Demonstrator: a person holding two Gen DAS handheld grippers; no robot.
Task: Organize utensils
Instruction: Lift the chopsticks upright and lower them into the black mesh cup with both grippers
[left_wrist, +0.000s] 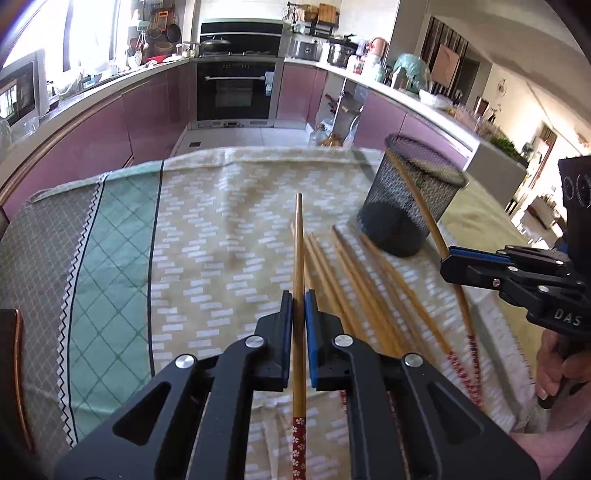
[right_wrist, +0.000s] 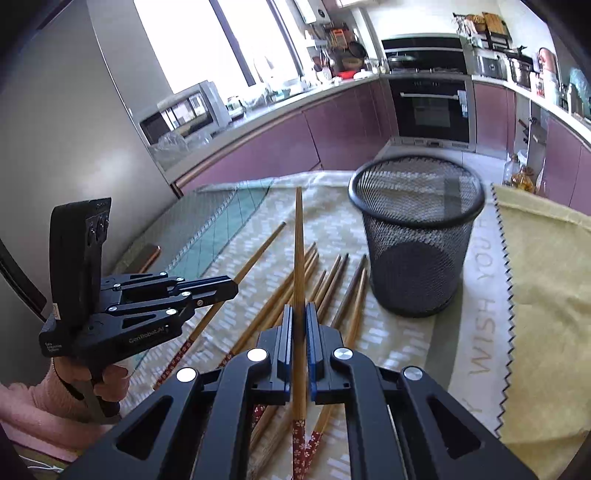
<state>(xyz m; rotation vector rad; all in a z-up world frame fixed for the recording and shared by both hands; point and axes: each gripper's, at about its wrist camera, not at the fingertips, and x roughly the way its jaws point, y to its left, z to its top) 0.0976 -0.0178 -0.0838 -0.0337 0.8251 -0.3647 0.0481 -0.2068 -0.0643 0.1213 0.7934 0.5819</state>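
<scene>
Wooden chopsticks (right_wrist: 325, 284) with red flowered ends, lying loose and fanned on the cloth just beside a black mesh cup (right_wrist: 417, 236), upright. Two more chopsticks (left_wrist: 298, 266) lifted off the cloth, one clamped in each gripper, tips pointing forward.

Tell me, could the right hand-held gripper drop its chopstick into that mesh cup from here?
Probably yes. The right hand-held gripper grips one chopstick, and the mesh cup stands upright, open-topped, just ahead to its right, with nothing between.
</scene>
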